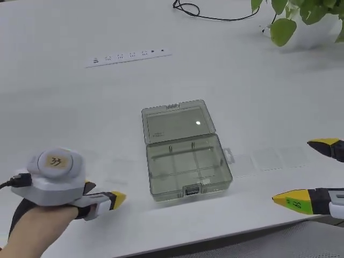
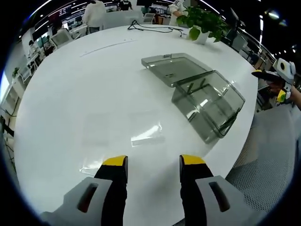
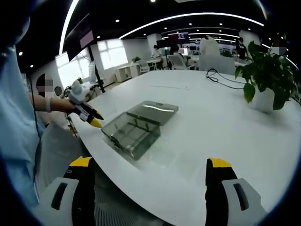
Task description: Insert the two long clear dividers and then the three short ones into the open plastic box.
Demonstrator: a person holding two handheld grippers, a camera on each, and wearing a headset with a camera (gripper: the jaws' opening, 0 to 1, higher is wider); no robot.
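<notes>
The open plastic box (image 1: 185, 161) is sitting in the middle of the white tabletop (image 1: 80, 118), its smoky clear lid (image 1: 177, 122) lying back flat on the far side and its latch facing the near edge. Three short clear dividers (image 1: 267, 159) are lying flat in a row on the tabletop just right of the box, faint against the white. Left of the box, larger clear dividers (image 2: 123, 128) are lying flat too, near the left claw (image 2: 153, 162); their outlines are hard to trace.

The left claw is hovering over the near left part of the tabletop, jaws moderately apart and holding nothing, with a gloved hand (image 1: 37, 220) gripping its body. The right claw (image 3: 149, 163) is hovering off the near right edge of the tabletop with its jaws spread wide, also holding nothing, well apart from the box.

At the far side a white power strip (image 1: 129, 56) is lying on the tabletop, a black cable (image 1: 207, 13) is curling beyond it, and a leafy plant (image 3: 268, 75) is standing in a white pot at the far right.
</notes>
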